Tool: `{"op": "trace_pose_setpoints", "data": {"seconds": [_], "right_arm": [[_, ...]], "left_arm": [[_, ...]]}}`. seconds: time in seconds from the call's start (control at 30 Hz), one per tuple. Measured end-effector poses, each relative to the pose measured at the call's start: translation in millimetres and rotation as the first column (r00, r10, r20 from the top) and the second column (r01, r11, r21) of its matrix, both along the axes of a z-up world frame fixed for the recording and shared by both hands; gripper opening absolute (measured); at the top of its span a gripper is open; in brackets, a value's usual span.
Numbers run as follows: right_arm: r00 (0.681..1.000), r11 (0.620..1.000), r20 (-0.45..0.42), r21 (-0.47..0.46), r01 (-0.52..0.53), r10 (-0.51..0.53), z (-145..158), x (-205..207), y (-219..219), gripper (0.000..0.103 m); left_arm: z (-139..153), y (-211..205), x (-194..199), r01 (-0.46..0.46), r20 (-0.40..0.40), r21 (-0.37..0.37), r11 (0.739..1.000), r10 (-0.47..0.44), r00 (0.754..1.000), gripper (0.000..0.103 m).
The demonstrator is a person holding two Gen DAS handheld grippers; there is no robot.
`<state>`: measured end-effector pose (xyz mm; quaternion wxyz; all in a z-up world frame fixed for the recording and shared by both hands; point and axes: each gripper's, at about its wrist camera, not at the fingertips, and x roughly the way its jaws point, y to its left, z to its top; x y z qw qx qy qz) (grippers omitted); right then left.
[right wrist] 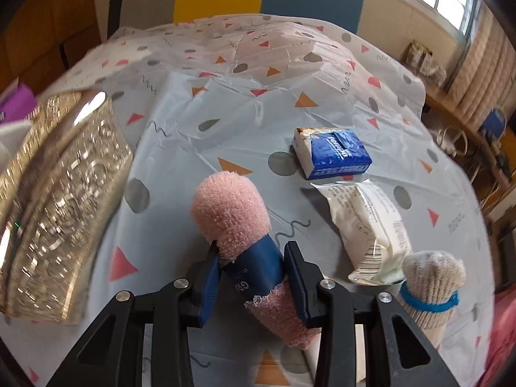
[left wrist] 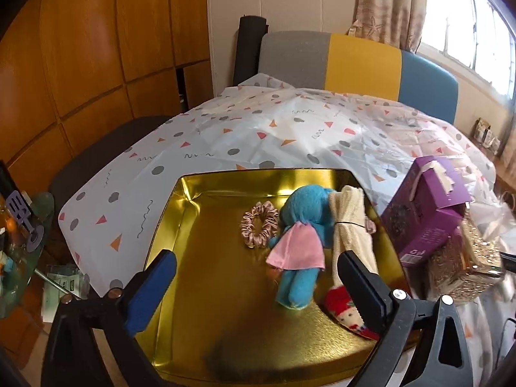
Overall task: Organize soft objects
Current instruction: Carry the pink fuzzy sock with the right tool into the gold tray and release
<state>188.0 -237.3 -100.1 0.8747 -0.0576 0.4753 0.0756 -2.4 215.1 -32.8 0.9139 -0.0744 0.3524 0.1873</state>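
Observation:
In the left wrist view a gold tray (left wrist: 206, 258) holds a blue plush toy (left wrist: 301, 225) with a pink cape, a pink scrunchie (left wrist: 259, 228), a rolled cream cloth (left wrist: 350, 222) and a red Santa sock (left wrist: 346, 312). My left gripper (left wrist: 254, 285) hangs over the tray, open wide, nothing between its fingers. In the right wrist view my right gripper (right wrist: 254, 285) is shut on a rolled pink fluffy sock (right wrist: 230, 216) with a blue paper band, which lies on the tablecloth. A grey rolled sock (right wrist: 432, 285) with a blue tie stands at the right.
A glittery gold box (right wrist: 61, 200) stands left of the right gripper, with a purple box (left wrist: 429, 216) beside the tray. A blue tissue pack (right wrist: 333, 154) and a white wipes pack (right wrist: 371, 225) lie ahead on the patterned tablecloth (right wrist: 258, 106). A multicoloured chair back (left wrist: 358, 67) stands beyond the table.

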Motion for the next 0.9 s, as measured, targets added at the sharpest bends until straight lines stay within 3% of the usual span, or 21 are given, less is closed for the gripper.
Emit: {"op": "trace_pose_setpoints", "data": {"seconds": [0.3, 0.53, 0.7, 0.9], "right_arm": [[0.996, 0.989, -0.045, 0.129, 0.077, -0.072, 6, 3, -11, 0.034], [0.989, 0.958, -0.016, 0.249, 0.145, -0.146, 29, 1, -21, 0.031], [0.980, 0.930, 0.056, 0.331, 0.162, -0.191, 69, -6, -25, 0.030], [0.967, 0.925, 0.202, 0.373, 0.072, -0.156, 142, -27, -8, 0.030]], "left_arm": [[12, -14, -13, 0.007, 0.031, 0.024, 1.000, -0.008, 0.999, 0.103], [14, -18, -13, 0.028, 0.030, 0.024, 0.999, -0.029, 0.999, 0.103], [13, -16, -14, 0.016, 0.032, 0.034, 0.999, -0.018, 0.999, 0.103], [11, -5, -14, 0.001, 0.029, 0.003, 1.000, -0.001, 1.000, 0.103]]}}
